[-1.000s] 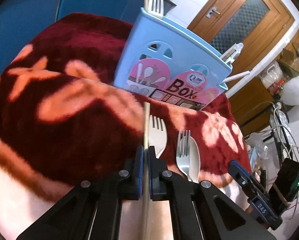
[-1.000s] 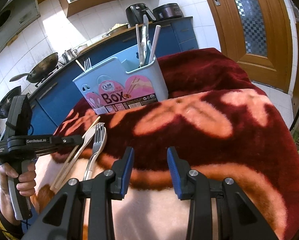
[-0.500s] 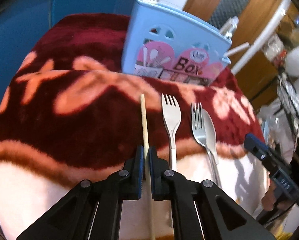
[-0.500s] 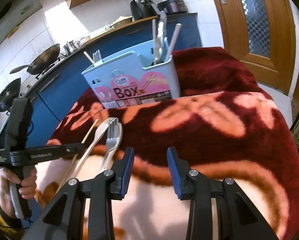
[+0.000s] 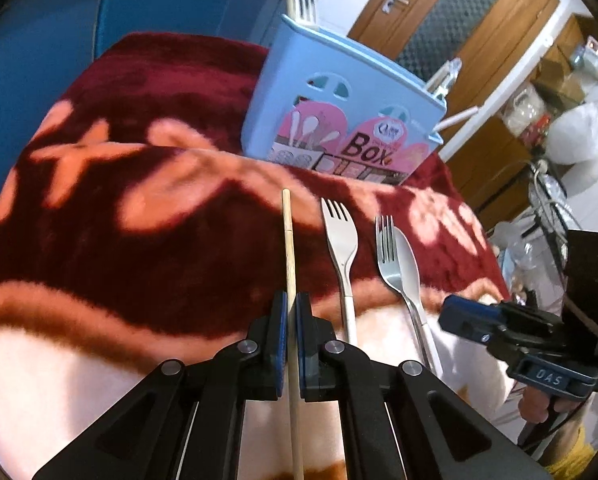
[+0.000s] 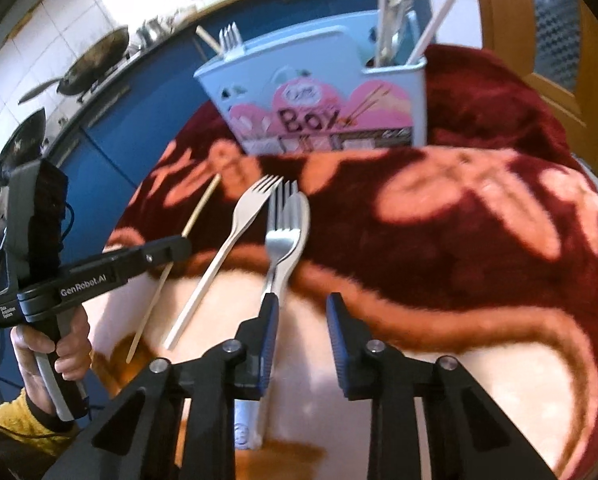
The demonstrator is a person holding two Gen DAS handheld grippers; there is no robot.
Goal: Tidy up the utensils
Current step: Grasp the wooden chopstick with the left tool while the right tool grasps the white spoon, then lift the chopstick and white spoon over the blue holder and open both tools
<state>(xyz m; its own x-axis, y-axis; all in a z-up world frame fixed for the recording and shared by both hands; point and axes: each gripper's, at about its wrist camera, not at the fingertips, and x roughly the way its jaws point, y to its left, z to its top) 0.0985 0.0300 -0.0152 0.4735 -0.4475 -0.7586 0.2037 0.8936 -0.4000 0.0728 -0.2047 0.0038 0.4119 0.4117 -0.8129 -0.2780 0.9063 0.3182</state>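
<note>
My left gripper (image 5: 291, 320) is shut on a wooden chopstick (image 5: 287, 240) that points toward the light blue utensil box (image 5: 351, 120). To its right on the blanket lie a pale fork (image 5: 341, 240) and a steel fork (image 5: 391, 256) resting on a pale spoon (image 5: 409, 256). My right gripper (image 6: 301, 320) is open, low over the handles of the steel fork (image 6: 281, 236) and spoon (image 6: 303, 220). The box (image 6: 319, 104) holds a fork, a chopstick and several other utensils. The left gripper (image 6: 167, 248) and chopstick (image 6: 201, 208) show in the right wrist view.
A dark red and peach blanket (image 5: 119, 200) covers the table. Blue kitchen cabinets (image 6: 147, 92) with pans (image 6: 95, 64) stand behind. A wooden door (image 5: 459, 28) and cluttered shelves lie to the right.
My right gripper has moved left and forward, down over the steel fork and spoon. My left gripper stays shut on the chopstick, with its view shifting slightly.
</note>
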